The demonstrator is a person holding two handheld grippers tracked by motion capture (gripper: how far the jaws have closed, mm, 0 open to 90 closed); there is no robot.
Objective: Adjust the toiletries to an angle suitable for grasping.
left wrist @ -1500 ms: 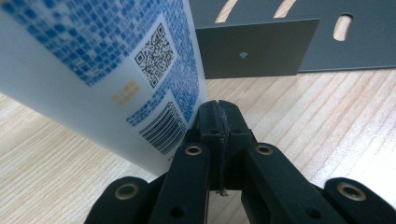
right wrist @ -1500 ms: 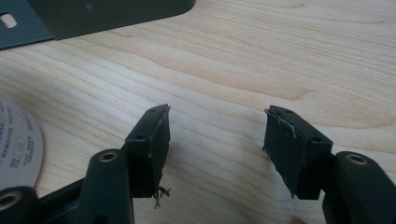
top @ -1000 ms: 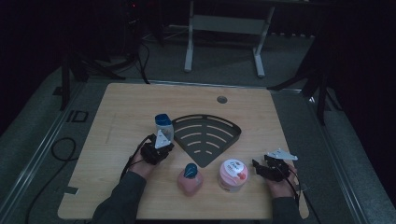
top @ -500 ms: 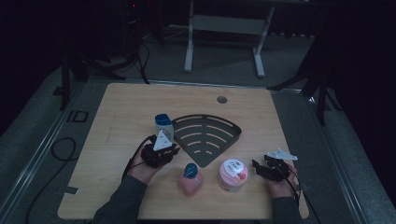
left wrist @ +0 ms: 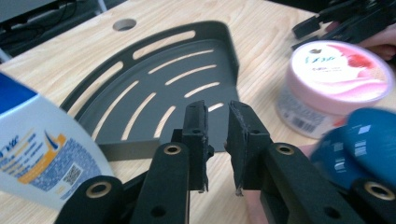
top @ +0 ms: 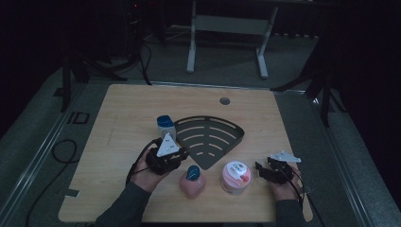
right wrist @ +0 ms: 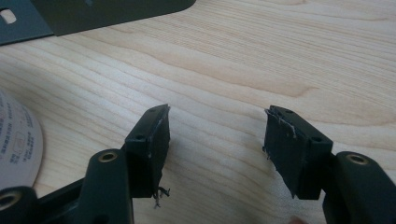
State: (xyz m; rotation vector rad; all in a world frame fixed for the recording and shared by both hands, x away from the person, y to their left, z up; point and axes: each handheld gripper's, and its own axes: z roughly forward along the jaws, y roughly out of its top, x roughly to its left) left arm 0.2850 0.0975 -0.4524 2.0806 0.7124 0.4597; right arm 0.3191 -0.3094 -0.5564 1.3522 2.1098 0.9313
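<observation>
dim light in the high view; labels are not readable there. the white bottle point(left wrist: 39, 154) is cut off at the left edge of the left gripper view, its blue cap point(top: 165, 122) barely caught there and better seen from above. the pink bottle point(top: 191, 183) with its dark blue cap is blurred and cut at the right edge of the left gripper view. the round pink-lidded jar point(left wrist: 334, 84) is seen whole there, print partly legible; in the right gripper view a sliver of its lid is caught at the left edge.

the white bottle is noted upright on the bench point(top: 123, 113), long axis vertical, cap up, just beside the left corner of the dark slotted corner shelf point(top: 210, 137), which lies flat with its curved rim toward the far right and its point toward the person.

the left gripper point(top: 176, 156) is held near the bottle, on the person's side of it, apart from it; its jaws have just been opening, a narrow gap is seen between the pads point(left wrist: 198, 135), nothing is gripped. the right gripper point(top: 259, 168) is seen just right of the jar, low over bare wood; its pads point(right wrist: 152, 144) are parted, with nothing between them.
</observation>
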